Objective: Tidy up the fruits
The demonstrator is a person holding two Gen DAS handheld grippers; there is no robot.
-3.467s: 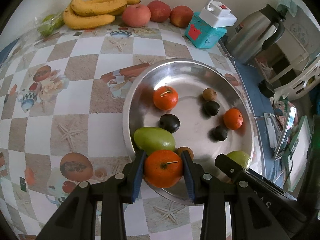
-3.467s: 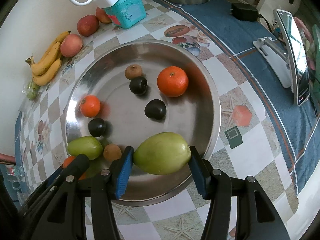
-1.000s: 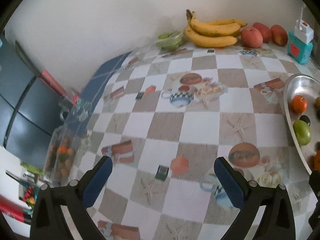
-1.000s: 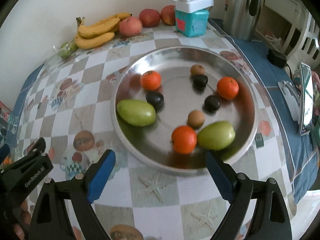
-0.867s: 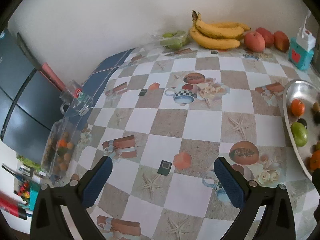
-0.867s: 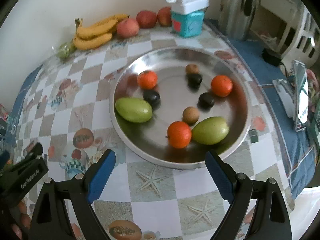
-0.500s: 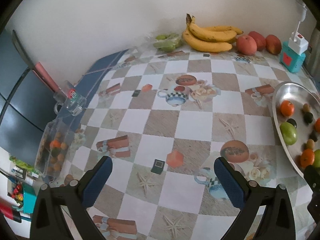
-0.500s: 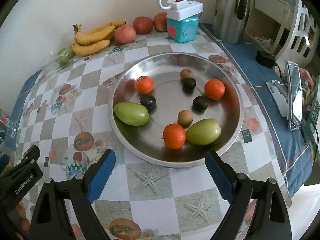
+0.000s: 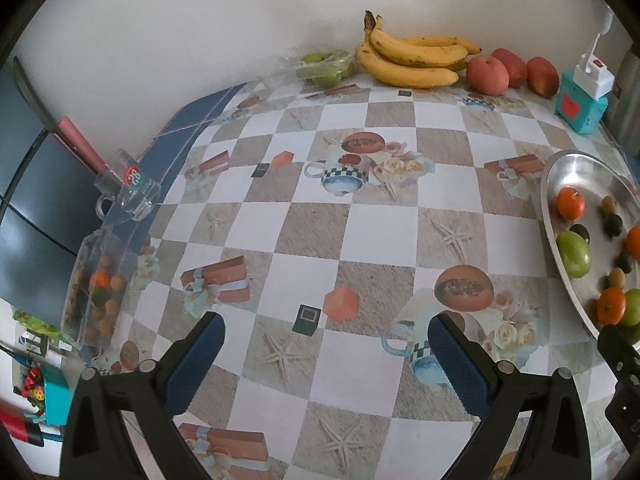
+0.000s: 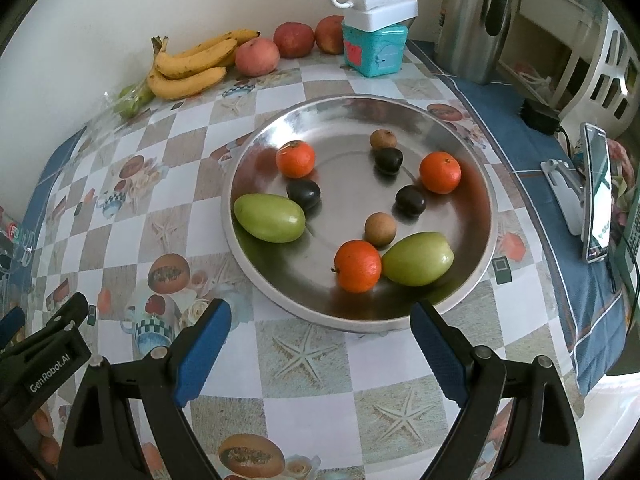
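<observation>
We hold both tools above the worktop [image 10: 320,360] with its checkered, picture-printed cloth, each with its blue-padded jaws spread wide and nothing between them. The right tool [image 10: 320,336] hangs just short of the near rim of the round, shallow steel tray [image 10: 486,168]. In the tray lie three orange tangerines [image 10: 357,265], two oblong green fruits [image 10: 269,217], three small dark round fruits [image 10: 303,193] and two small brown round fruits [image 10: 380,229]. The nearest tangerine touches the right-hand green fruit. The left tool [image 9: 326,346] hovers over bare cloth, well to the left of the tray. Against the far wall lie a bunch of yellow bananas [image 10: 190,66] and three reddish round fruits [image 10: 256,56], beside a teal box [image 10: 374,50] carrying a white power strip [image 10: 380,8].
</observation>
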